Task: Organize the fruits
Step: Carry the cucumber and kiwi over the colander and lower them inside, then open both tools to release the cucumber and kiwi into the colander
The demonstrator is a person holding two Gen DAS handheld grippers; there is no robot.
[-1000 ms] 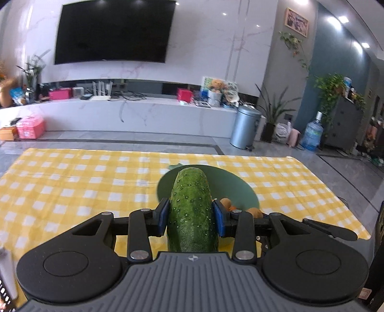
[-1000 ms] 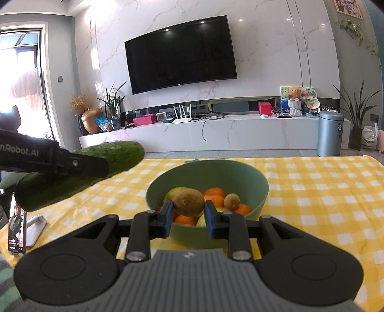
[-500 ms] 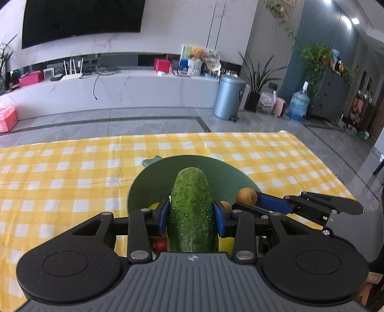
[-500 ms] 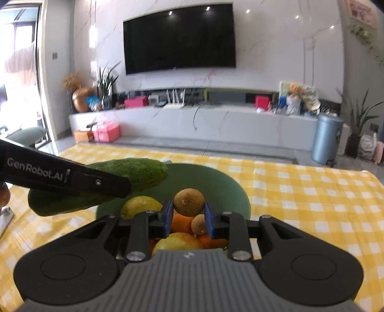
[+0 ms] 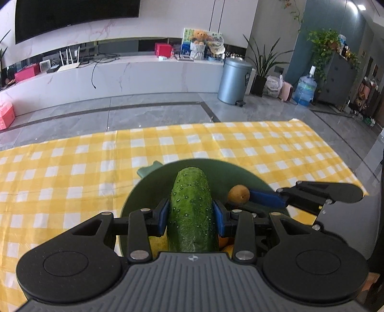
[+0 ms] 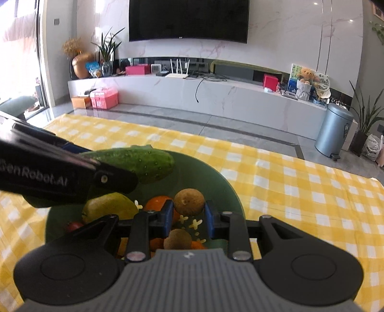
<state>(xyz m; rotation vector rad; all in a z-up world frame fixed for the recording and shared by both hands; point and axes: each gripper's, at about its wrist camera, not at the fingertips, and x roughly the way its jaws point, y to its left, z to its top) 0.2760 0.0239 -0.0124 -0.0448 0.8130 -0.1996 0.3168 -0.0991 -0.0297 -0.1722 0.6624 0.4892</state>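
A: Left claw (image 5: 190, 217), status?

B: Clamped on a cucumber (image 5: 190, 211). Blue pads press both flanks, the fruit runs lengthwise between them, blunt tip pointing away from the camera. It hangs over the green bowl (image 5: 153, 189), not resting on anything visible.

A: Same thing from the right wrist view?

B: Yes. The cucumber (image 6: 144, 163) juts in from the left with the left claw's (image 6: 79, 158) black finger across it, its tip above the far-left part of the bowl (image 6: 216, 177).

A: Right claw (image 6: 188, 213)?

B: Closed on 1 kiwi (image 6: 189, 201), brown and fuzzy, pinched between the 2 blue pads. In the left wrist view the same kiwi (image 5: 238, 194) sits at the end of the right claw (image 5: 242, 195), just right of the cucumber, also above the bowl.

A: Bowl contents?

B: In the right wrist view: a yellow-green lemon (image 6: 109, 207) at left, an orange (image 6: 157, 202) behind the left pad, a second kiwi (image 6: 177, 238) low and near the camera, a small red fruit (image 6: 74, 225) at the near-left rim. More orange pieces near the bottom, partly hidden by the claw body; cannot count them. White flower marks show on the bowl's inside.

A: Setting?

B: Bowl stands on a worktop under a yellow-and-white check cloth (image 5: 72, 172). Beyond it grey floor, a long white marble console (image 6: 216, 96), a wall TV (image 6: 188, 20), a grey pedal bin (image 5: 234, 80).
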